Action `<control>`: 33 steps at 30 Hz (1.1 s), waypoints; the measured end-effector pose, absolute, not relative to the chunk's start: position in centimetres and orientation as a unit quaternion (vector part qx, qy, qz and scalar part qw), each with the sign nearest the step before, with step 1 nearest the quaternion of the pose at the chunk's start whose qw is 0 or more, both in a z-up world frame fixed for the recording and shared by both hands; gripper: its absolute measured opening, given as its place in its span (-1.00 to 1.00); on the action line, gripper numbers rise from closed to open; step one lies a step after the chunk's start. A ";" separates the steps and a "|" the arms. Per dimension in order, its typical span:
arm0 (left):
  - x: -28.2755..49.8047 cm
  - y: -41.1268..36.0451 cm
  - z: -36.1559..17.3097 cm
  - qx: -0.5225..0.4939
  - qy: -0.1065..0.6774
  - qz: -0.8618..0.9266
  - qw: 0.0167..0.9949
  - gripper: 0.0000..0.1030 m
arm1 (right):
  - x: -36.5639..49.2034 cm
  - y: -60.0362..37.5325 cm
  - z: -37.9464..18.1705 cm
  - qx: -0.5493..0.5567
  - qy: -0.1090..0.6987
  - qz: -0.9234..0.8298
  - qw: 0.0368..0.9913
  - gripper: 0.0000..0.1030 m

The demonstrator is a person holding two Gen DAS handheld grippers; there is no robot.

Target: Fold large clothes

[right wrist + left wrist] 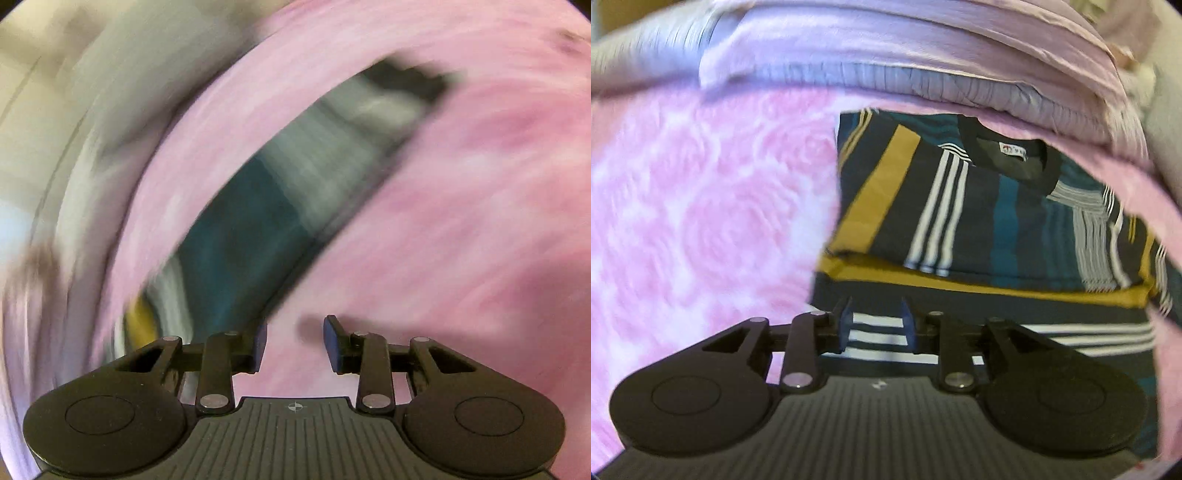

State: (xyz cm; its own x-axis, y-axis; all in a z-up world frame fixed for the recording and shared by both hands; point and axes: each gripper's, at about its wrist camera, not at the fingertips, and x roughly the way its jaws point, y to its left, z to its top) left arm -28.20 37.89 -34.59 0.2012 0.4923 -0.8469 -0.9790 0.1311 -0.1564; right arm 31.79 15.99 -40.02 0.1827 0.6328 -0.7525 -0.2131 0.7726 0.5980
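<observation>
A striped T-shirt (960, 206) in dark navy, teal, mustard and white lies folded flat on a pink rose-patterned blanket (701, 221), its black collar and label toward the far side. My left gripper (877, 328) hovers over the shirt's near edge. Its blue pads stand apart, and only the white stripes below show between them. In the heavily blurred right wrist view the shirt (240, 229) is a dark teal and grey band up and to the left. My right gripper (295, 343) is open over bare pink blanket (443, 221), just beside the shirt's edge, holding nothing.
Folded lilac bedding (886, 48) and a grey-blue layer (923, 85) are stacked along the far side behind the shirt. Pale, blurred room surfaces (55, 110) fill the left of the right wrist view. Pink blanket stretches wide to the shirt's left.
</observation>
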 end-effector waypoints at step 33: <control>-34.1 36.1 -35.7 -0.511 0.235 0.546 0.620 -0.50 | -15.1 33.3 -29.7 -0.299 0.159 0.791 0.510 0.12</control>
State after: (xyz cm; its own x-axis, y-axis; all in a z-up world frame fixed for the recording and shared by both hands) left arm -34.12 36.10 -35.68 0.2924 0.4377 -0.8502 -0.9181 -0.1202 -0.3776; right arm -15.10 33.30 -29.66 -0.3020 0.7115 -0.6345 -0.9012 -0.4302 -0.0535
